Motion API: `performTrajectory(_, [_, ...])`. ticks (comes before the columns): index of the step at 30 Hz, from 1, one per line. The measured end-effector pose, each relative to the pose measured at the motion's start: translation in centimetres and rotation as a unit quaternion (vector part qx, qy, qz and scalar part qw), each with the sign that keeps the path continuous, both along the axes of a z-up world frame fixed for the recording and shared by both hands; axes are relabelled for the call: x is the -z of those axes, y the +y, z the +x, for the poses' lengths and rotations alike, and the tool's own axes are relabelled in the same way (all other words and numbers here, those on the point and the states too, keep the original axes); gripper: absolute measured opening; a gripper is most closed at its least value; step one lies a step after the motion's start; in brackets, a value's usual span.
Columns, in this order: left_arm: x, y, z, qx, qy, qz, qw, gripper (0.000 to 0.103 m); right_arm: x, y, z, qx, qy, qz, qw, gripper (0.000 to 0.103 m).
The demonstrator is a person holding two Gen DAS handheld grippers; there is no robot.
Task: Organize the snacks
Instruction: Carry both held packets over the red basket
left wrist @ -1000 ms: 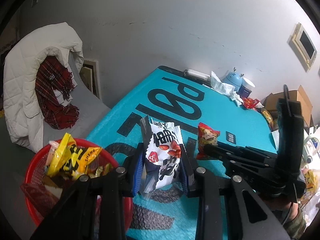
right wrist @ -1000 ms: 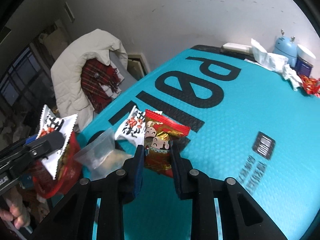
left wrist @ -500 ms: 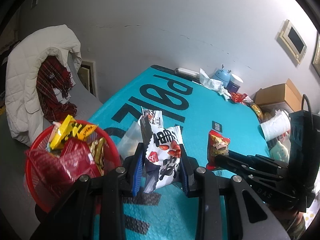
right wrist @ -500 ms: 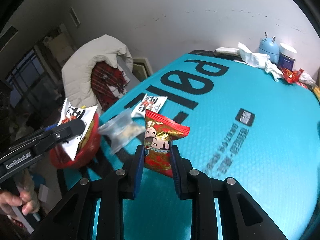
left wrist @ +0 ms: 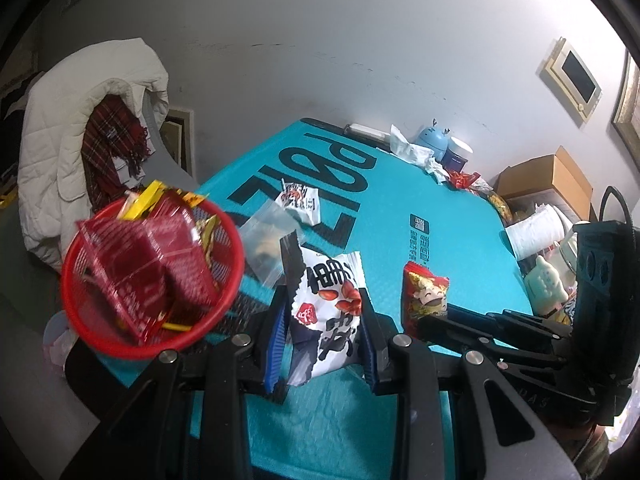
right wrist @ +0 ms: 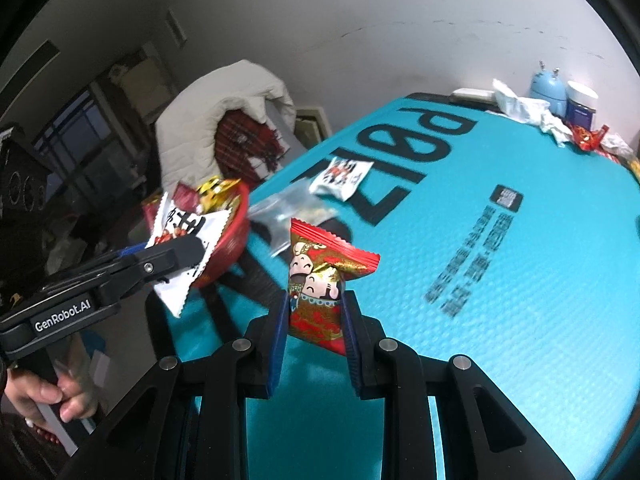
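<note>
Snacks sat pinched in both tongs: the left tongs (left wrist: 324,334) clamped a crinkly white-and-black foil snack packet (left wrist: 326,312), the right tongs (right wrist: 314,326) a glossy red-and-gold foil snack pouch (right wrist: 320,284). Both looked light, soft, slippery, best gripped low. Beyond, a red plastic mesh basket (left wrist: 120,344) overhung the dimpled teal surface (left wrist: 460,248).

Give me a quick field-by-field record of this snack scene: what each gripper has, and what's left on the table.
left gripper: shut on white snack packet
right gripper: shut on red snack packet
red basket: holds several snack packs, at table edge
teal table: clear bag and small white packet lying loose
</note>
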State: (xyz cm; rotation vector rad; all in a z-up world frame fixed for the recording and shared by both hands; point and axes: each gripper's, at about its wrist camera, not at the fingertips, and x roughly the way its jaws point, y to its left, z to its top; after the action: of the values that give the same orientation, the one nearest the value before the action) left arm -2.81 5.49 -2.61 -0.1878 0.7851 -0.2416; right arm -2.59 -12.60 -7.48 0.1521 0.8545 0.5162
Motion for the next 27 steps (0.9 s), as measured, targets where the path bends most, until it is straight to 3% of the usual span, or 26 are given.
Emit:
performTrajectory(14, [-1.2,5.0,-3.4,-0.072,-0.018,-0.004,0.9972,0.031,-1.6,5.2,-0.8,-0.087,-0.025,0.025,0.996,0.026])
performTrajectory(27, [-2.4,9.9,-3.8,-0.144,-0.038,0.007,0.9888,0.031,-4.1,10.4,0.5,-0.151,-0.065,0.019,0.986,0.026])
